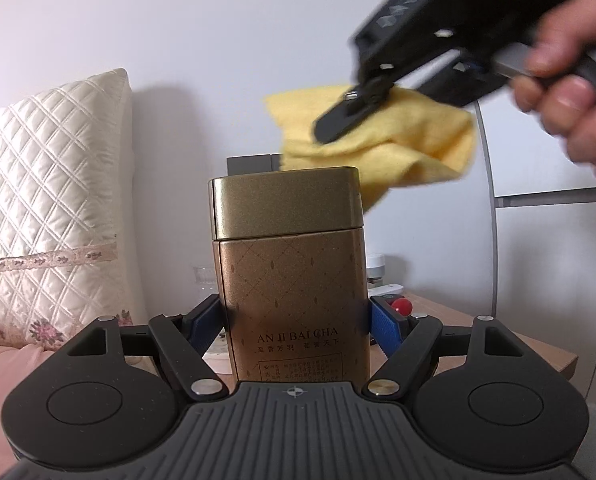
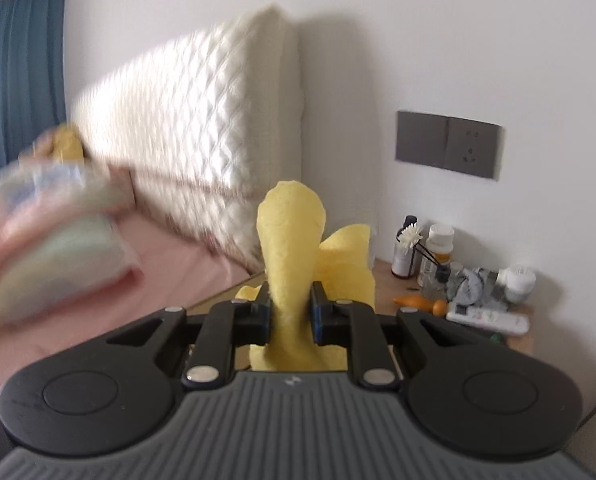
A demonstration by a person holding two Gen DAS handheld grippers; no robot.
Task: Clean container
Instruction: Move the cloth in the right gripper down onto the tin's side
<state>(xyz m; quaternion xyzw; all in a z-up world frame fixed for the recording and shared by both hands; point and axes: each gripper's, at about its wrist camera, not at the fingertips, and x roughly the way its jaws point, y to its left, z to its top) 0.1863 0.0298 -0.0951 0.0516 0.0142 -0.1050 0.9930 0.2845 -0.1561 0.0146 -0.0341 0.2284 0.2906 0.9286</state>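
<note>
A: Where is the gold tea tin (image 1: 289, 272) kept at this moment?

B: It is clamped upright between the blue pads of the left gripper (image 1: 295, 326), low on its body, with the lid (image 1: 285, 202) seated on top. It appears to be lifted clear of the bedside table (image 1: 478, 334), though its base is hidden by the gripper body. A low grip leaves the lid and upper walls exposed, which is probably why it is taken there.

A: And the yellow cloth (image 1: 378, 140)?

B: It is pinched in the right gripper (image 2: 289, 312), whose fingers are drawn narrow around a bunched fold. The rest is left loose, so a soft flap is offered to the tin instead of hard plastic.

A: Is the tin being touched by the cloth?

B: That cannot be settled. From the left wrist view the cloth is seen above and behind the lid's right corner, blurred, and may be apart from it.

A: How far along is the cleaning judged to be?

B: It is judged to be within the wiping itself; which faces are already wiped cannot be told. The clutter on the table, a remote control (image 2: 486, 318) among it, is kept well aside.
</note>
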